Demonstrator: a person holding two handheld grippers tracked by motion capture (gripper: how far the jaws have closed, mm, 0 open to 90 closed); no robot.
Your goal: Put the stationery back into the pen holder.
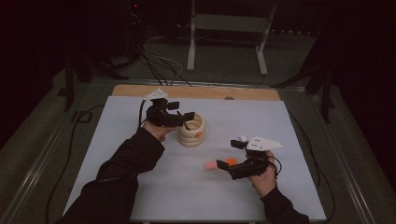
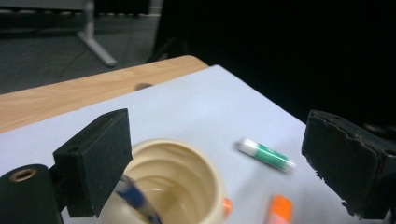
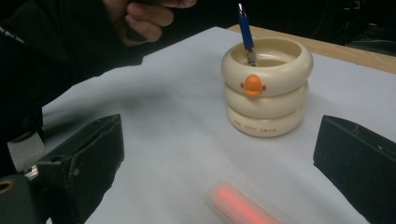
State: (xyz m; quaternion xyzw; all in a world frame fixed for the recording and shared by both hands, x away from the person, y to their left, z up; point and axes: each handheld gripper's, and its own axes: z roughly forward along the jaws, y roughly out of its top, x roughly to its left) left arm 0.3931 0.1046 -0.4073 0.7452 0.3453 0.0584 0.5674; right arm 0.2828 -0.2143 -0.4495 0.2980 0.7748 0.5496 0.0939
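Note:
A cream cup [image 1: 191, 130] built of stacked rings, with an orange duck bill on its side, stands mid-table on the white mat. A blue pen [image 3: 246, 32] stands in it, leaning on the rim. My left gripper [image 1: 181, 111] hovers just above the cup's left rim with its jaws wide apart and nothing between them; the left gripper view looks down into the cup [image 2: 177, 182] past the pen [image 2: 137, 198]. My right gripper [image 1: 229, 154] is open low over the mat. An orange-pink marker [image 1: 215, 164] lies on the mat between its jaws [image 3: 243, 205], untouched.
A green-and-white marker [image 2: 266, 154] lies on the mat right of the cup, close to the right gripper [image 1: 243, 138]. The bare wooden table strip [image 1: 196, 91] runs along the back. Cables and a metal stand [image 1: 229, 37] are on the floor beyond.

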